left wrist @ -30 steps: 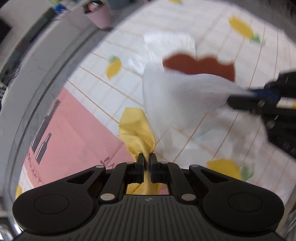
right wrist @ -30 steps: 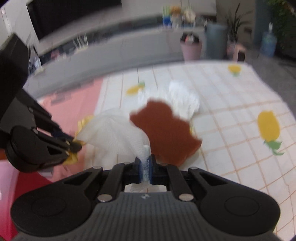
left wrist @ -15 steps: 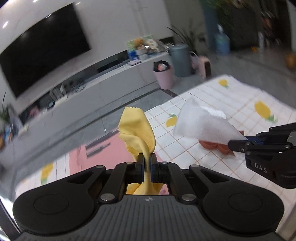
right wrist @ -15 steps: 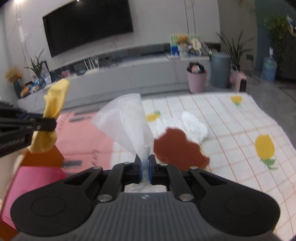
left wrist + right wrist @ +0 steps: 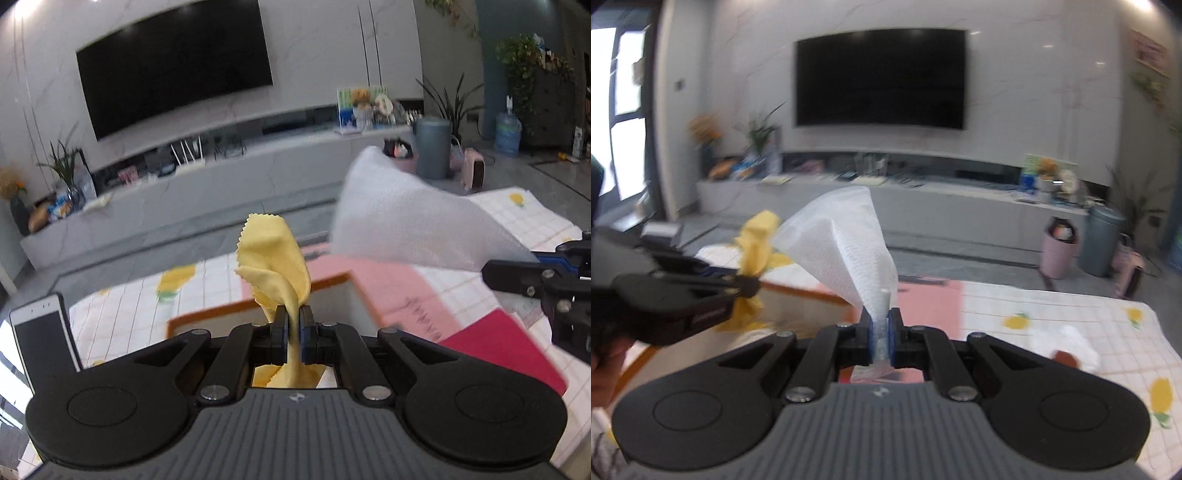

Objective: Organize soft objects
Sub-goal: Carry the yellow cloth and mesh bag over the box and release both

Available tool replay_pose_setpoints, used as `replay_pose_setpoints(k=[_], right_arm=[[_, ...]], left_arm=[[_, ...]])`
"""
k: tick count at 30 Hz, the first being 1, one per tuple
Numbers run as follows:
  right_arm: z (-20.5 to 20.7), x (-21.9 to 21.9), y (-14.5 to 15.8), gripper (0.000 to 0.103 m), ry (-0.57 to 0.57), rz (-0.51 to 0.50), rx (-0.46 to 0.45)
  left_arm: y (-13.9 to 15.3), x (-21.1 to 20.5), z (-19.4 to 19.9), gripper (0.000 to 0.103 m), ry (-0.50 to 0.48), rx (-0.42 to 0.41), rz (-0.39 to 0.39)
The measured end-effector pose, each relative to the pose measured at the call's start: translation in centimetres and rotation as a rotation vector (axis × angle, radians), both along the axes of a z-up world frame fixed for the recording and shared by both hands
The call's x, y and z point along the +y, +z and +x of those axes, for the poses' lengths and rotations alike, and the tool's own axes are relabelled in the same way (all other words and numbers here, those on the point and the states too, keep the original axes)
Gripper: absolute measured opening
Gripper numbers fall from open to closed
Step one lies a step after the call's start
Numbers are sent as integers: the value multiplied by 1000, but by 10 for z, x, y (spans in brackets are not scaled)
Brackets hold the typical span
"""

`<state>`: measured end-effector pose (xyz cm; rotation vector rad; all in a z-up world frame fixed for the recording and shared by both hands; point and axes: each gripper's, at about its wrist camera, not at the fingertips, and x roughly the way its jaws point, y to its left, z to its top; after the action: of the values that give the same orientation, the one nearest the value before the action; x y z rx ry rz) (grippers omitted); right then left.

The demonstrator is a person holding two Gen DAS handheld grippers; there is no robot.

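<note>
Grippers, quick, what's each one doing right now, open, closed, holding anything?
Left gripper: closed, pinching the yellow cloth, lifted off the table.
Right gripper: closed, pinching the white cloth, also lifted.

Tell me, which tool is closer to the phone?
Left. The left tool holds a yellow cloth just right of the phone; the right tool is far right.

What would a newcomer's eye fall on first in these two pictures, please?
Probably the yellow cloth standing up from the shut left hand-held gripper, and beside it the white mesh cloth fanning out of the right hand-held gripper. Behind both, a big black television fills the far wall.
</note>
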<state>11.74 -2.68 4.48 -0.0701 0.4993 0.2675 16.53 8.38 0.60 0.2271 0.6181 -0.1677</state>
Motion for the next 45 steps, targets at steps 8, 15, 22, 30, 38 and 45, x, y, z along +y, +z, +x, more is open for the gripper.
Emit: replay_pose_setpoints(k=[8,15,22,30,38,45], right_arm=[[36,91,-20,5,110,-136,171],[49,118,-31,5,82,-246,218],[42,108,-36,5,75,-298,216],[30,104,-36,5,114,-318,251],[20,105,-37,5,168,-372,283],[10,108,-36,5,166,-380,283]], left_arm=[[-47,52,51,6,128,222,-136],[-64,71,65,6,222,255,-130],[-68,65,71,20,300,231,-83],[-37,62,56,84,223,158,-86],[3,95,35,87,36,220,-402],[-38,82,64,83,-44,317,-432]])
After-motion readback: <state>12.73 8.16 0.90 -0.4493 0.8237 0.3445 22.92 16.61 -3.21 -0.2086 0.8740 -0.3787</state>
